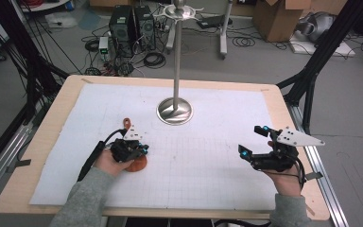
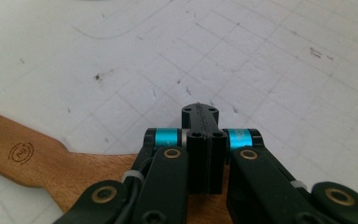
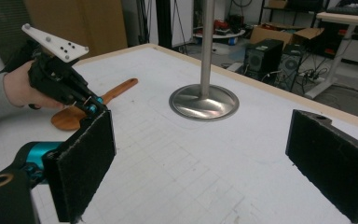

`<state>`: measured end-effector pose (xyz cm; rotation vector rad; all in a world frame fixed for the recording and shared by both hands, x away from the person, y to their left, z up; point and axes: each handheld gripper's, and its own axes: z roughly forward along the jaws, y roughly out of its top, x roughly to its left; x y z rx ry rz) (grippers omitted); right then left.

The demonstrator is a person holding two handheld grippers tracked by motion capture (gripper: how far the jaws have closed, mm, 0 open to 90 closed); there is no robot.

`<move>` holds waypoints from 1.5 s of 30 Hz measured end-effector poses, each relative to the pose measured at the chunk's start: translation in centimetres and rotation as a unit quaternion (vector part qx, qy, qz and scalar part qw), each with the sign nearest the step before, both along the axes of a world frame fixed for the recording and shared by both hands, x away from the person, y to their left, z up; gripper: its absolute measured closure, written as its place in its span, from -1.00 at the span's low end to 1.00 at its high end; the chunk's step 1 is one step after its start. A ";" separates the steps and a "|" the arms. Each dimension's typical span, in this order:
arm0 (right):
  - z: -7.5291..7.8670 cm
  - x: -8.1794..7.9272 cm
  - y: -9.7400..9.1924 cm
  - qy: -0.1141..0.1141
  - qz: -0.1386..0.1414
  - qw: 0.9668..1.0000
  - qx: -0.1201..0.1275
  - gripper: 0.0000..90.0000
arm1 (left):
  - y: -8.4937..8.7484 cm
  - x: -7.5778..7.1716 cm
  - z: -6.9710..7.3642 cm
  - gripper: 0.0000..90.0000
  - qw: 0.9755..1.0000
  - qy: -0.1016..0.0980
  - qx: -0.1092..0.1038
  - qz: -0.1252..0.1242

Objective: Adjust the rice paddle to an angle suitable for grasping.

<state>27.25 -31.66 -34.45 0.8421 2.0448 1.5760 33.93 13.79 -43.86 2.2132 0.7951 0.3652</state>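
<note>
In the left gripper view, spoon (image 2: 42, 161) bears a stamp.

A wooden spoon (image 1: 133, 158) lies left of the stand's base (image 1: 174, 111).

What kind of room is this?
Probably a research lab: black computer towers and tangled cables on the floor, cardboard boxes, and a wooden table covered with white gridded paper.
</note>
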 end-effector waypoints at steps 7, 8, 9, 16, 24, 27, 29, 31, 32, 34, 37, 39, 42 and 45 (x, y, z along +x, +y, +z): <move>0.3 0.7 0.9 -0.009 0.014 1.000 -0.001 -0.85 | 1.5 -1.1 0.0 1.00 1.000 0.006 -0.002 0.004; 0.3 0.8 1.0 -0.007 0.014 1.000 0.000 -0.85 | 1.6 -1.2 0.1 1.00 1.000 0.007 0.000 0.003; 0.3 0.9 1.1 -0.008 0.016 1.000 0.001 -0.85 | 1.7 -1.3 0.1 1.00 1.000 0.008 0.002 0.002; 0.4 1.5 1.8 -0.008 0.023 1.000 -0.001 -0.85 | 3.4 -1.9 0.0 0.99 1.000 0.012 -0.009 0.001; 0.4 2.1 2.6 -0.008 0.033 0.999 -0.001 -0.85 | 4.7 -2.7 0.2 0.99 1.000 0.014 -0.026 -0.005; 0.5 2.2 2.6 -0.011 0.034 0.999 -0.002 -0.85 | 5.5 -2.9 1.2 0.99 0.999 -0.003 -0.046 0.006; 0.6 2.1 2.3 -0.009 0.030 0.999 0.007 -0.85 | 6.3 -2.9 1.7 0.99 0.998 -0.014 -0.054 0.018; 0.6 2.1 2.1 -0.010 0.028 1.000 0.010 -0.85 | 7.3 -2.7 1.8 0.99 0.998 -0.019 -0.055 0.037; 0.6 2.1 2.1 -0.010 0.028 1.000 0.010 -0.85 | 7.3 -2.7 1.8 0.99 0.998 -0.019 -0.055 0.037; 0.7 2.0 1.9 -0.011 0.026 1.000 0.010 -0.85 | 8.3 -2.4 1.6 0.99 0.996 -0.023 -0.052 0.063; 0.7 1.8 1.9 -0.012 0.029 0.999 0.008 -0.85 | 9.9 -1.9 1.1 0.99 0.994 -0.031 -0.048 0.095; 0.7 1.7 2.0 -0.010 0.030 0.999 0.006 -0.85 | 10.5 -1.6 1.0 0.99 0.993 -0.029 -0.054 0.105; 0.6 1.7 2.1 -0.008 0.032 0.999 0.002 -0.85 | 10.9 -1.3 0.8 0.99 0.991 -0.025 -0.059 0.116; 0.6 1.6 2.1 -0.005 0.031 1.000 0.002 -0.85 | 10.9 -0.9 0.4 0.99 0.992 -0.018 -0.048 0.117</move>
